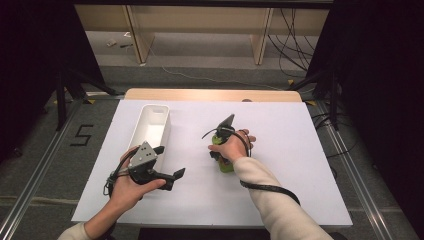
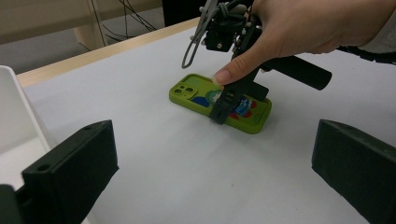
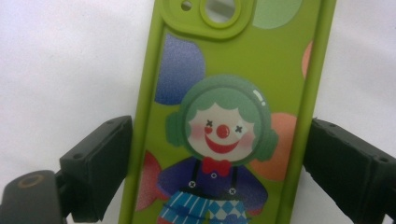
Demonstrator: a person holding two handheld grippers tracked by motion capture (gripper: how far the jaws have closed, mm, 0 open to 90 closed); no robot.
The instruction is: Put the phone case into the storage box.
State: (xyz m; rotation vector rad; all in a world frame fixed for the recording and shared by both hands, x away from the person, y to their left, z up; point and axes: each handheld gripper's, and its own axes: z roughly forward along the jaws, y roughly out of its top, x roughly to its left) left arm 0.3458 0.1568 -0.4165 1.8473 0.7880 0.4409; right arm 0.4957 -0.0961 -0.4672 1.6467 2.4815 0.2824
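Observation:
A green phone case (image 3: 224,60) printed with a clown lies flat, back side up, on the white table (image 1: 290,160). My right gripper (image 3: 219,158) points down over it, one black jaw pressed against each long edge, so it is shut on the case. The left gripper view shows the same case (image 2: 194,95) under the right gripper (image 2: 233,105) and the hand holding it. My left gripper (image 1: 169,161) hovers at the table's front left, open with nothing between its jaws, aimed toward the case.
A long white bin (image 1: 142,120) stands at the left of the table, close to the left gripper, and its wall (image 2: 14,107) shows in the left gripper view. Cables and wooden shelf legs lie beyond the table's far edge.

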